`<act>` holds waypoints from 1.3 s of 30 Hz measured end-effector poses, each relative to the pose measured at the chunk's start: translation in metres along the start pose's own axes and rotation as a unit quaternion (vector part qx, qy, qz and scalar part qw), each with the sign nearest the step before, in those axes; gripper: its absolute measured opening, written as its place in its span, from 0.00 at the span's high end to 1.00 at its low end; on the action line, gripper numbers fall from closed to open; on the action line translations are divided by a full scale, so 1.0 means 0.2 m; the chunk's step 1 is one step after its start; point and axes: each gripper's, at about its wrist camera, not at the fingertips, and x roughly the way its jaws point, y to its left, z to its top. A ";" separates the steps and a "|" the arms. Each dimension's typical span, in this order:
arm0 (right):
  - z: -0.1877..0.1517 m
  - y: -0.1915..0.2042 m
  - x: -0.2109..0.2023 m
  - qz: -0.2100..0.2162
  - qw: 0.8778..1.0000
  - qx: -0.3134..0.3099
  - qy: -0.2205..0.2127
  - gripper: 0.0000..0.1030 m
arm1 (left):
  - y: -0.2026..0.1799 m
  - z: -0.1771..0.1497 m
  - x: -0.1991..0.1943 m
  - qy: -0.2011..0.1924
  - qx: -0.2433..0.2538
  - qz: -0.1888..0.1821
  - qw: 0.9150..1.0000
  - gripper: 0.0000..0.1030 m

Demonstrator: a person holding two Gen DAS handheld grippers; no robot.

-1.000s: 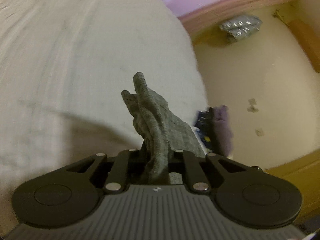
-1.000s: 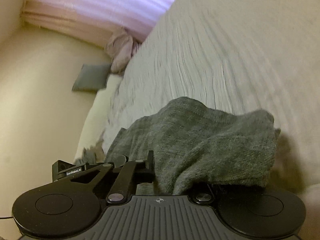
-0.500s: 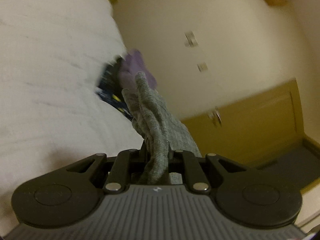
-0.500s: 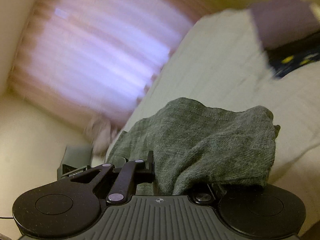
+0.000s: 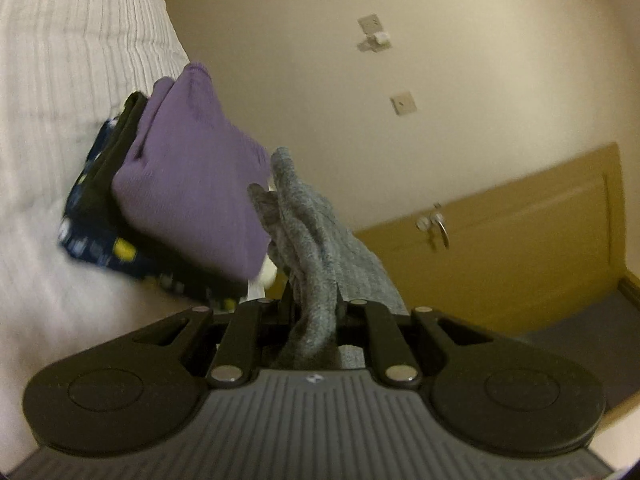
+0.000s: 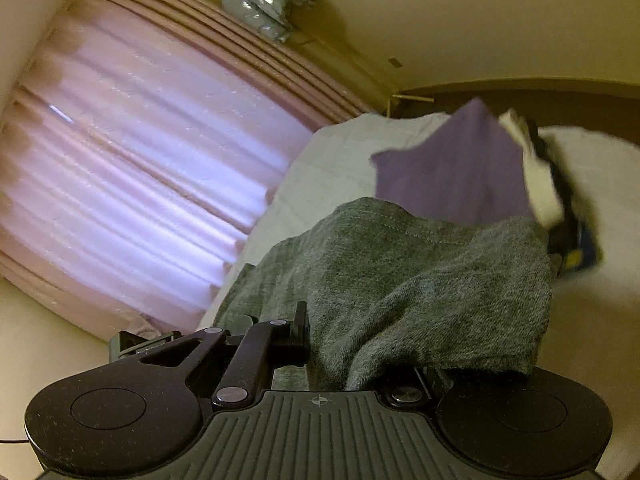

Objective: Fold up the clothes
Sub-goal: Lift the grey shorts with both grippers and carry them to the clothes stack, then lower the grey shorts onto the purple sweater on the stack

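My left gripper (image 5: 314,300) is shut on a bunched edge of a grey knit garment (image 5: 312,240) that sticks up between its jaws. My right gripper (image 6: 340,340) is shut on the same grey garment (image 6: 420,280), which drapes over its right jaw and hides it. A stack of folded clothes lies on the white bed (image 5: 60,80), just ahead of both grippers: a purple piece (image 5: 192,184) on top, dark blue patterned fabric (image 5: 92,240) beneath. The stack also shows in the right wrist view (image 6: 460,176).
A cream wall with two wall plates (image 5: 402,102) and a wooden door with a handle (image 5: 436,226) stand beyond the bed's edge. A pink curtain (image 6: 132,168) hangs behind the bed. A silver bundle (image 6: 256,4) sits above the curtain.
Both grippers have swung with the grey garment toward the folded stack, which is now close ahead of them. Their grip on the garment has not changed.
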 end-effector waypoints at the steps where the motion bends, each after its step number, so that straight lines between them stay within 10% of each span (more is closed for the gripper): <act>1: 0.09 -0.03 0.05 -0.001 1.000 -0.006 0.004 0.91 | 0.01 0.06 0.08 -0.004 0.001 0.003 1.000 0.90; 9: 0.60 -0.29 0.39 0.004 0.999 -0.035 0.031 0.91 | 0.15 0.43 0.48 -0.024 -0.007 0.038 0.999 0.90; 22: 0.72 -0.74 0.81 -0.021 0.996 -0.001 0.087 0.90 | 0.46 0.57 0.72 -0.003 0.002 0.120 0.993 0.87; 24: 0.69 -0.82 0.82 -0.033 0.995 0.024 0.088 0.43 | 0.49 0.57 0.71 -0.004 -0.005 0.113 0.994 0.85; 25: 0.69 -0.85 0.80 -0.033 0.996 0.033 0.079 0.41 | 0.49 0.57 0.71 -0.003 -0.006 0.112 0.994 0.84; 37: 0.89 -1.18 0.53 -0.029 0.987 0.160 -0.012 0.41 | 0.51 0.77 0.80 -0.003 0.000 0.106 0.994 0.80; 38: 0.89 -1.18 0.55 -0.034 0.987 0.156 -0.006 0.49 | 0.51 0.78 0.81 -0.004 0.004 0.102 0.995 0.83; 39: 0.89 -1.15 0.55 -0.044 0.989 0.137 -0.010 0.84 | 0.49 0.78 0.80 -0.013 0.016 0.099 0.995 0.88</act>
